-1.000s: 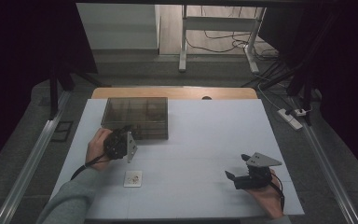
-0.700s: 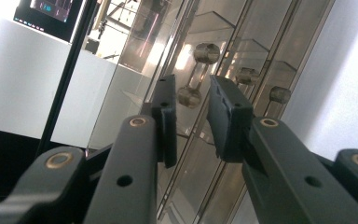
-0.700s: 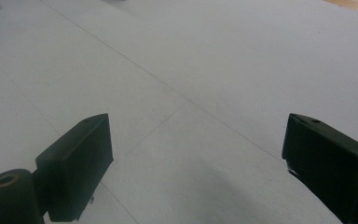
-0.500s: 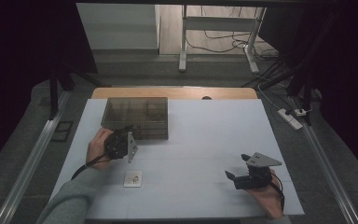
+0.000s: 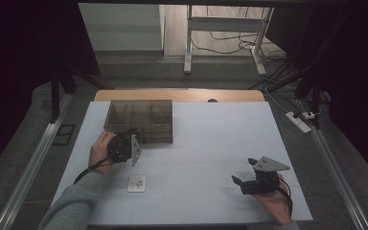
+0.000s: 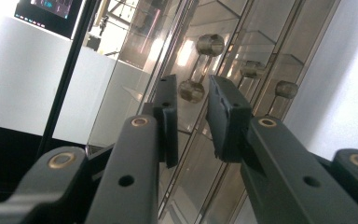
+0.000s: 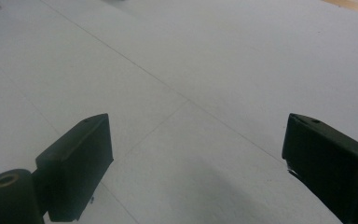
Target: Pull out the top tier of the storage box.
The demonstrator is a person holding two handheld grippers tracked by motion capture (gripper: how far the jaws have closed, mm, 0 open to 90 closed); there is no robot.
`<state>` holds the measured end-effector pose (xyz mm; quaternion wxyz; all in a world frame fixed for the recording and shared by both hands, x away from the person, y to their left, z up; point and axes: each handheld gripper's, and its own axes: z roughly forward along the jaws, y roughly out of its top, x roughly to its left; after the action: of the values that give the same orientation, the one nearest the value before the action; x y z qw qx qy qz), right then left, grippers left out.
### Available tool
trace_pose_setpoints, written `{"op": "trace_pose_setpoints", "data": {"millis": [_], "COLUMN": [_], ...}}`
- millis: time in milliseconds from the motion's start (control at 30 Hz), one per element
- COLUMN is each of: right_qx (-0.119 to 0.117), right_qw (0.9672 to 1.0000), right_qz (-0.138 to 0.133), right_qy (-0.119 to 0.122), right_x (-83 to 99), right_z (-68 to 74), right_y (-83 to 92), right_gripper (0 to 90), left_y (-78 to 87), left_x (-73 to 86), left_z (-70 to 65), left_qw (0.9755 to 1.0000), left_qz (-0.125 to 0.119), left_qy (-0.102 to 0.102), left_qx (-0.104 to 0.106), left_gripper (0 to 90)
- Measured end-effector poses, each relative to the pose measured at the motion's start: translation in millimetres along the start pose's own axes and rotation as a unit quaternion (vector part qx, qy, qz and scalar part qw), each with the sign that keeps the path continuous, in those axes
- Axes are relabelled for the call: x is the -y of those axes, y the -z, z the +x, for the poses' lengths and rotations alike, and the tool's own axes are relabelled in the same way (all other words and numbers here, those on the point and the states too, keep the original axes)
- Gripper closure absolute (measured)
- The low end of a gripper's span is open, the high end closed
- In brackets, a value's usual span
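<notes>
A smoky see-through compartment box (image 5: 139, 119) lies at the back left of the white table (image 5: 211, 139). My left gripper (image 5: 133, 134) is held sideways against the box's front edge. In the left gripper view the box (image 6: 242, 37) looms close, and one of its round knobs (image 6: 191, 91) shows in the narrow gap of my left gripper (image 6: 191, 95). Its jaws have just been closing, and I see no pad pressing on the knob. My right gripper (image 5: 244, 171) rests at the front right, wide open over bare table, with nothing between the jaws of the right gripper (image 7: 196, 135).
A small white square card (image 5: 136, 183) with a tiny item on it lies in front of the left hand. A wooden strip (image 5: 182, 95) edges the table's far side. Metal rails (image 5: 33, 163) run along both sides, and a power strip (image 5: 299, 120) lies off to the right.
</notes>
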<state>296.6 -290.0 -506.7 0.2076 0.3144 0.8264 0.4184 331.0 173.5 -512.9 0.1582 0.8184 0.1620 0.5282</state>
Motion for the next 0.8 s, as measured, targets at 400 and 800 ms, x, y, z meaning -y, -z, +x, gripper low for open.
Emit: {"op": "trace_pose_setpoints", "data": {"millis": [400,800], "right_qx": [0.001,0.002], "right_qw": [1.0,1.0], "right_qz": [0.0,0.001], "right_qy": [0.0,0.001], "right_x": [0.0,0.0], "right_z": [-0.1,-0.1], "right_y": [0.0,0.0], "right_gripper": [8.0,8.0], "left_y": [-0.8,-0.4], "left_x": [-0.2,0.3], "left_z": [-1.3,-1.2], "left_qw": [1.0,0.9999], "left_qz": [0.0,0.002], "left_qy": [-0.005,-0.014], "left_qx": [-0.004,-0.008], "left_gripper": [75.8,77.7]}}
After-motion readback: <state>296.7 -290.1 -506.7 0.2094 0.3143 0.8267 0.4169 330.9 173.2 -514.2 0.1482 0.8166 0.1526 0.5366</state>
